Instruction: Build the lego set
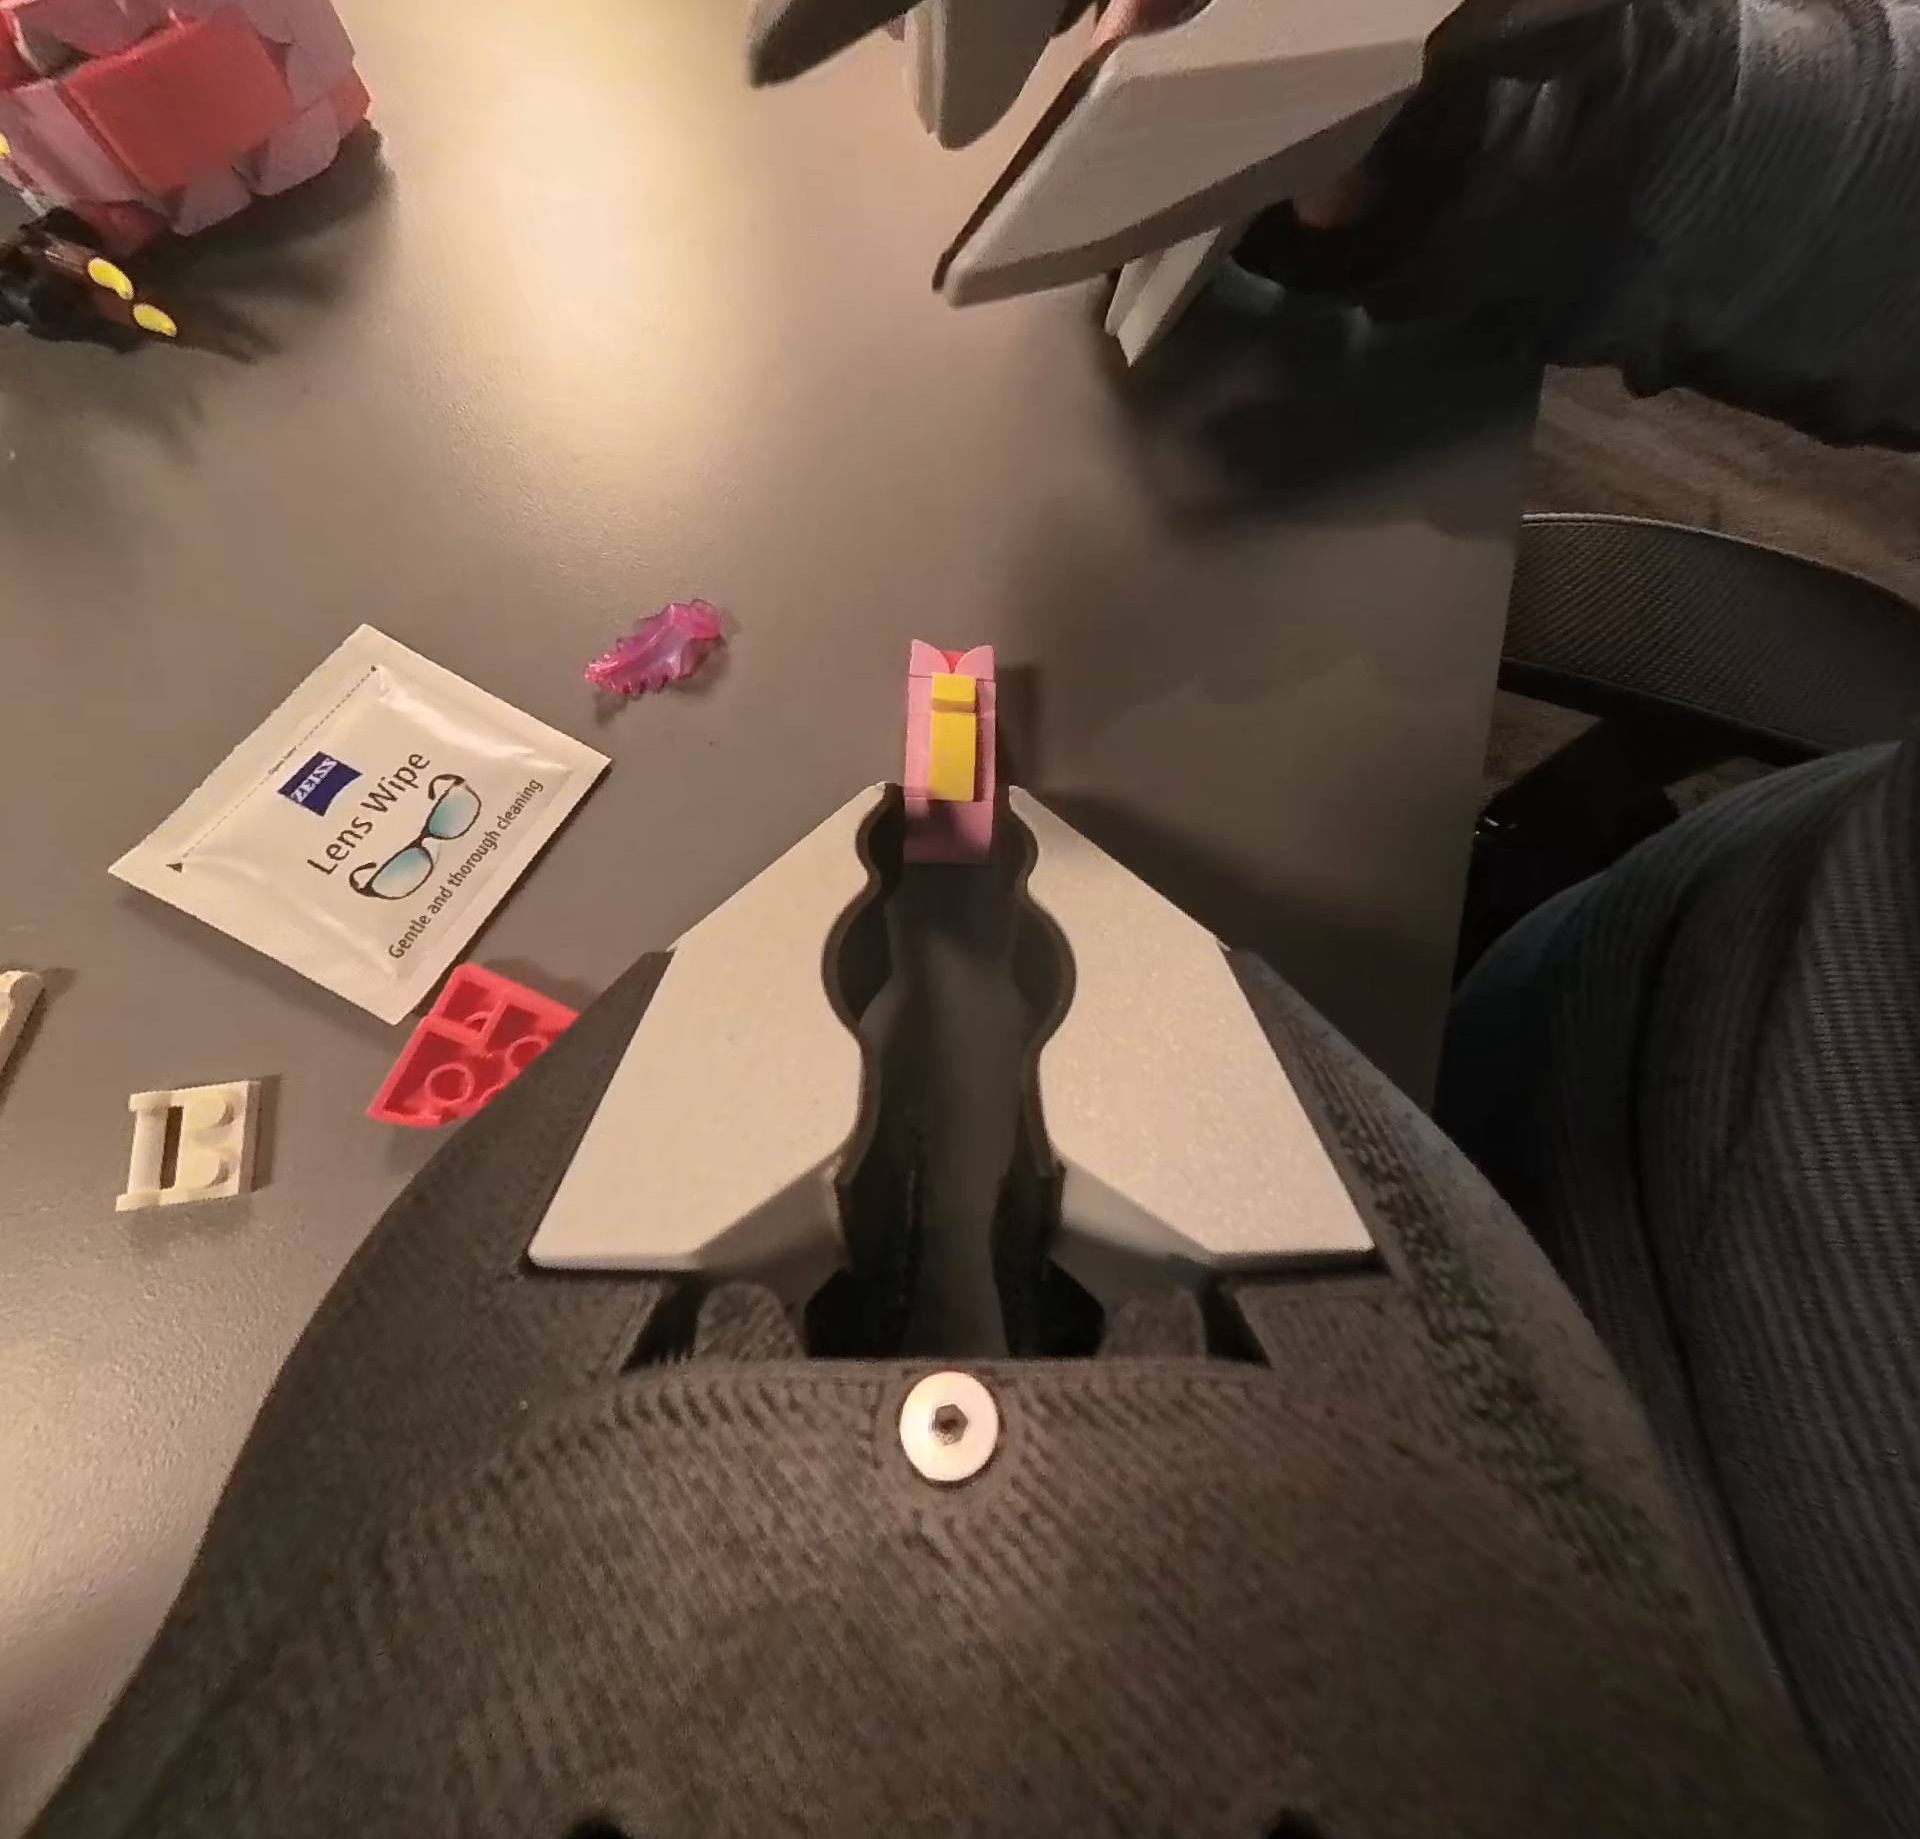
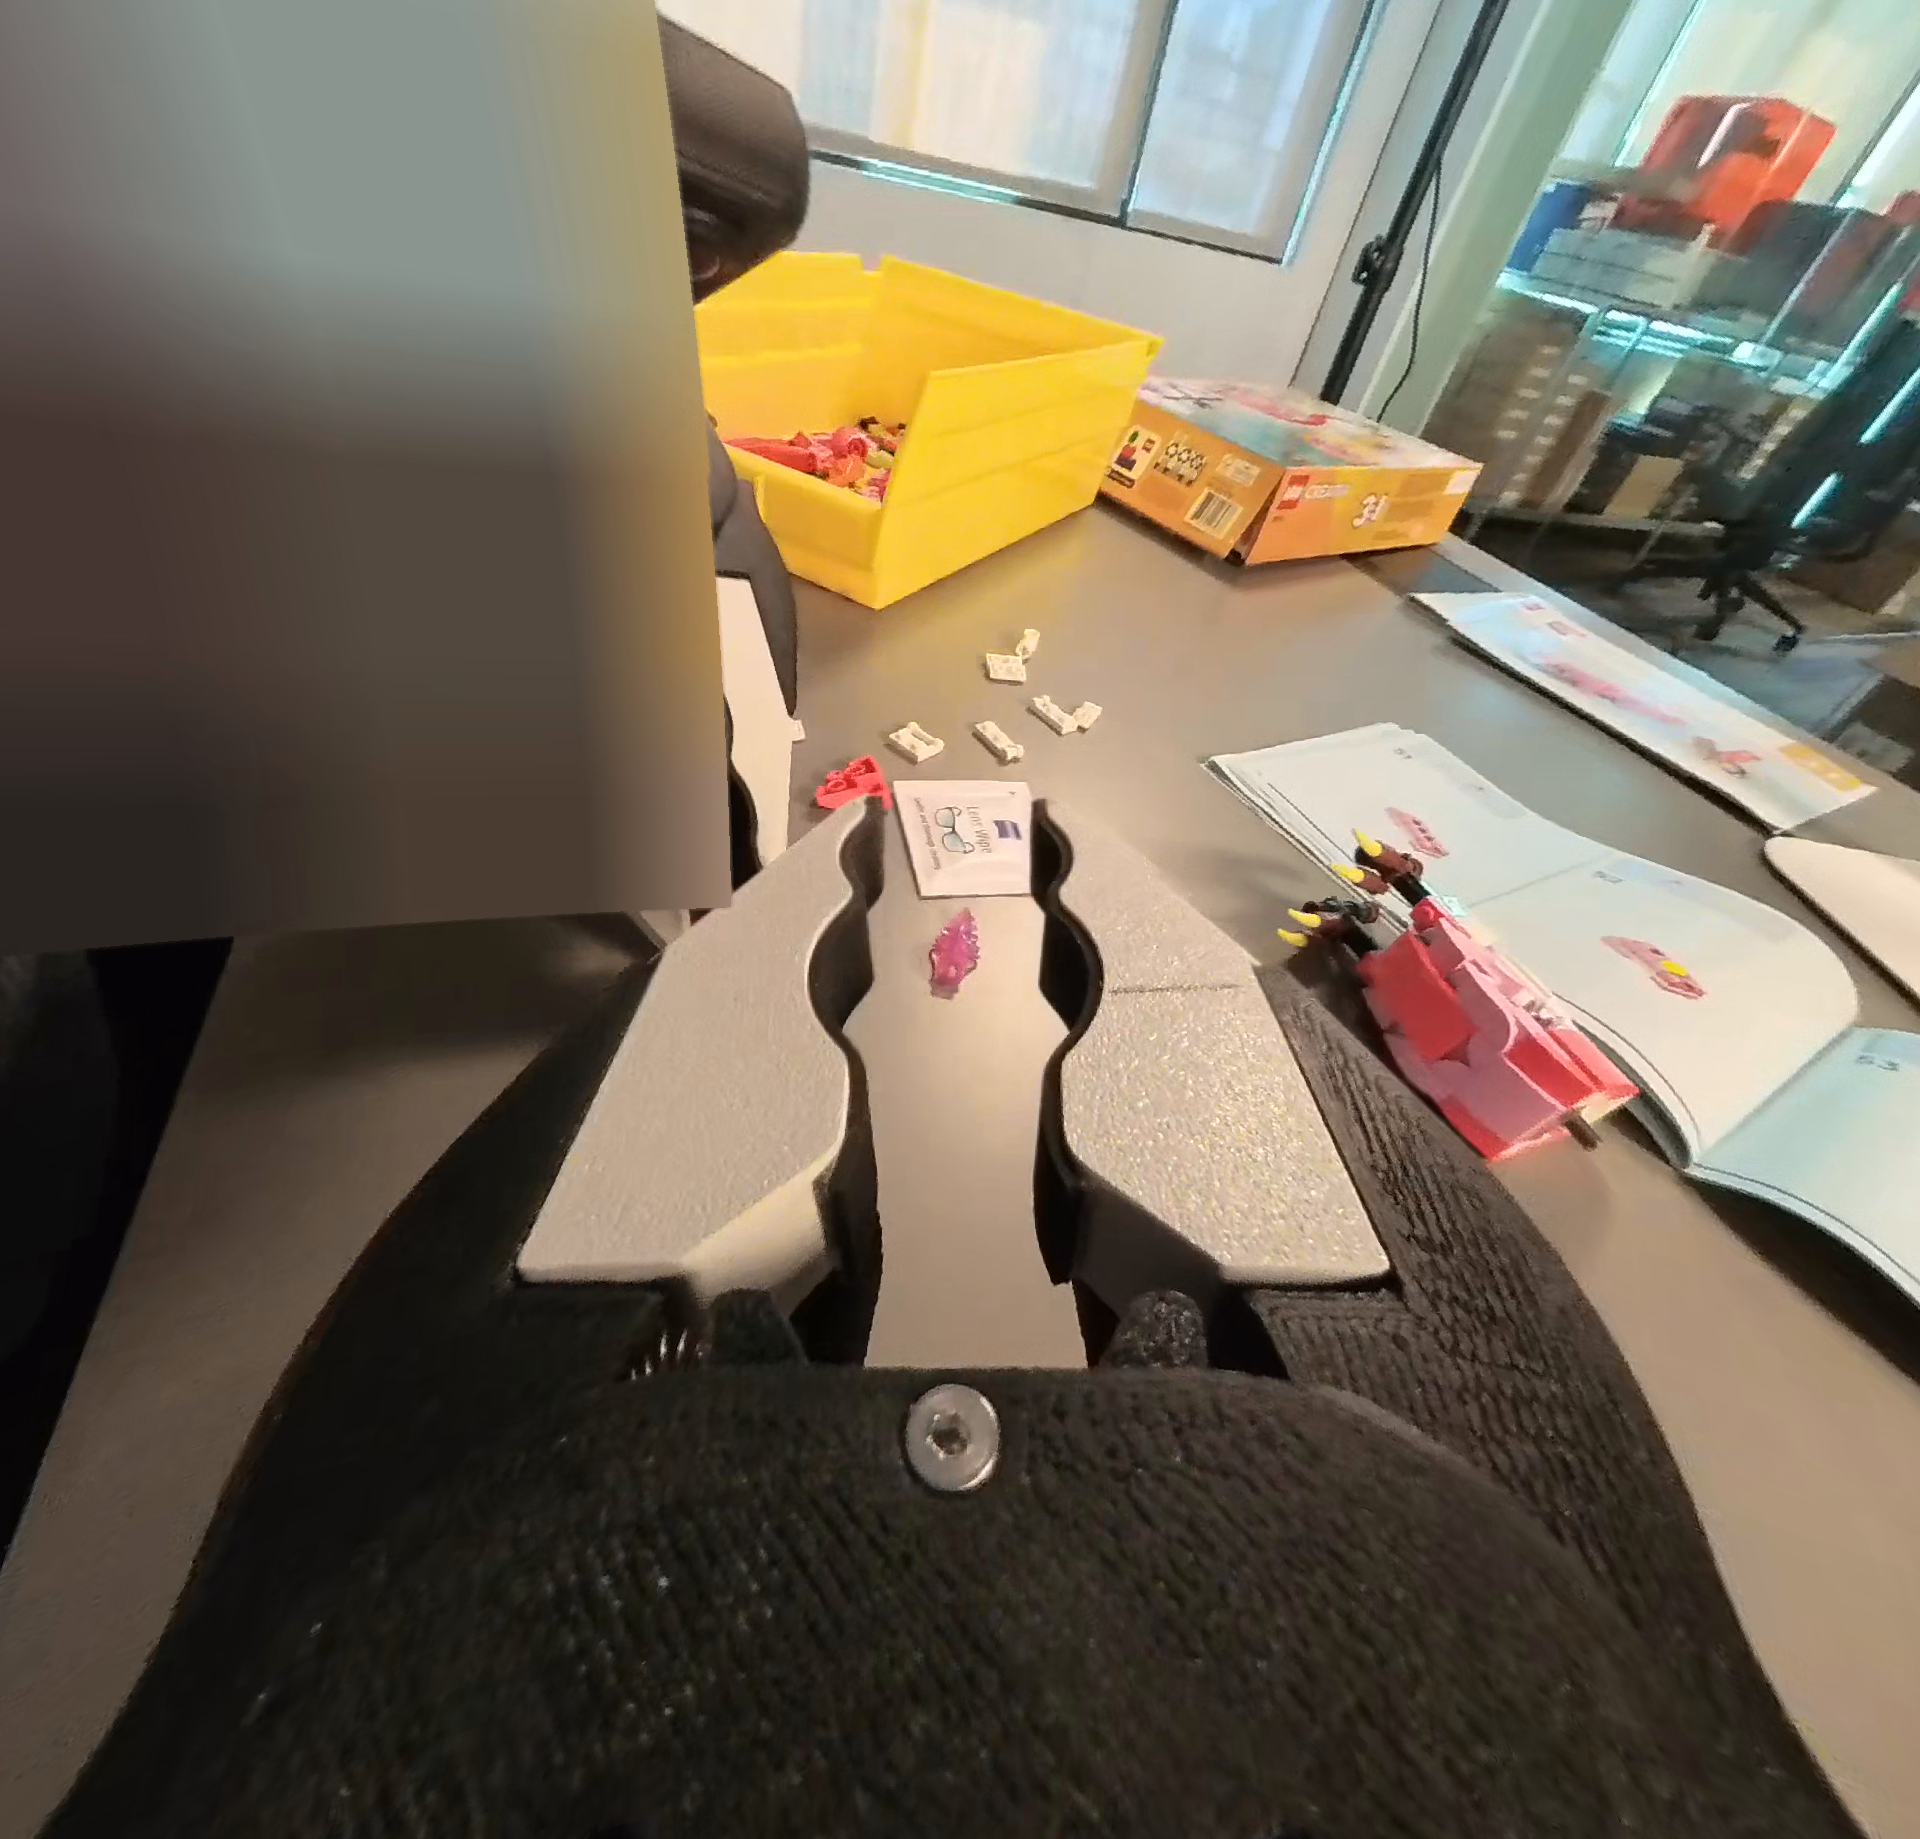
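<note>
A small pink brick assembly [image 1: 951, 750] with a yellow piece on its face stands upright in the left tongs [image 1: 951, 802], pinched at its lower end between the two grey fingertips [image 1: 831, 854], which are drawn in narrow and press on both of its sides. It is held above the grey tabletop [image 1: 727, 387], near the tabletop's right edge.

The right tongs [image 2: 956, 823] stand partly open with nothing between them; through the gap the tabletop shows, with a translucent pink spiky piece [image 2: 956, 948] lying flat on it and, just beyond, a white lens-wipe sachet [image 2: 966, 839]. No fingertip touches either. In the left wrist view the right tongs appear blurred at the top, raised above the tabletop.

Beside the sachet lies a red wedge plate [image 2: 852, 783], studs down, and past it several small white pieces [image 2: 997, 719] are scattered. To the right sits a red and pink brick model [image 2: 1475, 1041] with dark claws tipped in yellow [image 2: 1340, 896], resting partly on an open instruction booklet [image 2: 1558, 906]. Farther back are a yellow bin [image 2: 935, 439] with loose bricks in it and an orange toy box [image 2: 1299, 480].
</note>
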Available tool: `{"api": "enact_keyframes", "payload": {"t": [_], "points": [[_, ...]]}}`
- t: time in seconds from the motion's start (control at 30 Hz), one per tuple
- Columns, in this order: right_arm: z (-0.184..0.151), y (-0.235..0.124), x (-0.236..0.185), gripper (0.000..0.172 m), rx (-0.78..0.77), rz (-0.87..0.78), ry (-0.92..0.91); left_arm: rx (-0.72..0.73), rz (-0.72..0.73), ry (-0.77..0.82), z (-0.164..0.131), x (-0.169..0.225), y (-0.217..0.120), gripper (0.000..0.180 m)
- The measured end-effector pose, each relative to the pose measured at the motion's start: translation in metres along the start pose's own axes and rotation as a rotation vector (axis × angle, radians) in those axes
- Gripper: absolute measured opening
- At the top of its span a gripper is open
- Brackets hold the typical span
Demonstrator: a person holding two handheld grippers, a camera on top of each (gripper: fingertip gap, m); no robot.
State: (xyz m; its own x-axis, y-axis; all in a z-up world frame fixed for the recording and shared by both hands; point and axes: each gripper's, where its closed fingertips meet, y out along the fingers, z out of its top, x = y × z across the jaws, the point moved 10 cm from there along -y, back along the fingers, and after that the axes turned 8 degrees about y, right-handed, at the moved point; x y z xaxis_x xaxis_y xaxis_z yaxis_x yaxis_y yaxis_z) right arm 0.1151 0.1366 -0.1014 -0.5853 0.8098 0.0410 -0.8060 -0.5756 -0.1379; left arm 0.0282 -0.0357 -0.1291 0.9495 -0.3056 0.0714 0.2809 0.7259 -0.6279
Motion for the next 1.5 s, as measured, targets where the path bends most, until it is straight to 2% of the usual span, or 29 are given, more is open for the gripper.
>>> {"api": "enact_keyframes", "payload": {"t": [0.33,0.6,0.87,0.97,1.03,1.17,1.5], "points": [[-0.004,0.013,0.002,0.028,-0.141,0.121,0.050,-0.003,0.006,0.010,0.000,0.001,0.000,0.016],[-0.008,0.024,-0.003,0.027,-0.264,0.159,0.018,-0.002,0.006,0.010,0.000,0.001,0.000,0.016],[-0.010,0.026,-0.005,0.027,-0.297,0.178,0.010,0.000,0.002,0.005,0.000,0.001,0.000,0.016],[-0.012,0.026,-0.005,0.022,-0.342,0.299,0.085,0.000,0.002,0.006,0.000,0.001,0.000,0.016],[-0.015,0.028,-0.003,0.025,-0.404,0.373,0.149,-0.002,0.005,0.010,0.000,0.001,0.000,0.016],[-0.016,0.034,-0.005,0.023,-0.468,0.409,0.079,-0.002,0.004,0.013,0.000,0.001,0.000,0.016],[-0.015,0.039,-0.003,0.020,-0.428,0.429,0.102,-0.003,0.006,0.015,0.000,0.001,0.000,0.016]]}}
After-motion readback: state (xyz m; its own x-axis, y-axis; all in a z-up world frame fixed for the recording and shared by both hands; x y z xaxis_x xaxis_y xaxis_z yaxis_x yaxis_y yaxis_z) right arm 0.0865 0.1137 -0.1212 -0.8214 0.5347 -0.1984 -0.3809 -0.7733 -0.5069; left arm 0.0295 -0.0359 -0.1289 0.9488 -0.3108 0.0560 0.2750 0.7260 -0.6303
